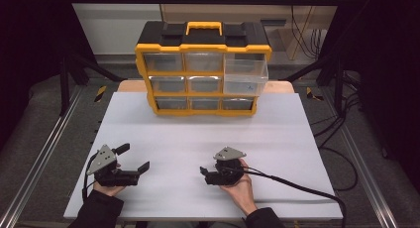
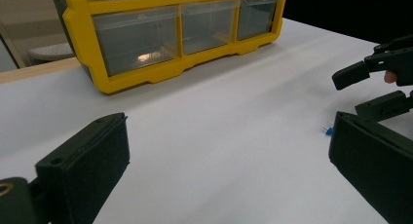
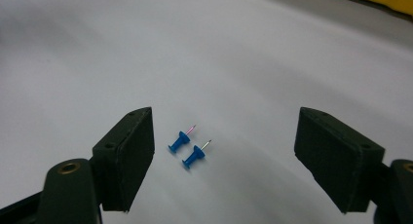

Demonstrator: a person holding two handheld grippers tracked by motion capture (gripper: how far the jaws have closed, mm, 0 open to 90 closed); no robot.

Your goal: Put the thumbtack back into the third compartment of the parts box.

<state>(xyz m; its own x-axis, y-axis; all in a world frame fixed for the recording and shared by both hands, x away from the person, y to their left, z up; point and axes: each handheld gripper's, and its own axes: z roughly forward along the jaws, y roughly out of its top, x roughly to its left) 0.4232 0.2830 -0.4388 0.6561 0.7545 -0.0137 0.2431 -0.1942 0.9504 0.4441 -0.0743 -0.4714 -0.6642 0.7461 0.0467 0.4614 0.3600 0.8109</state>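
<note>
Right jaws: spread wide on the right gripper (image 3: 224, 156), gripping nothing, low over the table.
Between them: two blue push pins (image 3: 191, 147) lying side by side on the white surface, nearer one jaw than the other, touching neither, metal points aimed away from the camera.
Left jaws: likewise wide apart on the left gripper (image 1: 134, 157), empty, held near the table's front left.
Left gripper view: a speck of blue, the push pins (image 2: 328, 131), seen just beside its own jaw, with the right gripper (image 2: 370, 90) beyond.
Hands: left hand (image 1: 106, 188) and right hand (image 1: 241, 188) each under a gripper.
Table (image 1: 277, 134): white, flat.
Organiser (image 1: 203, 69): yellow and black drawer cabinet at the far edge, well apart from both grippers; upper right clear drawer (image 1: 245, 75) pulled out.
</note>
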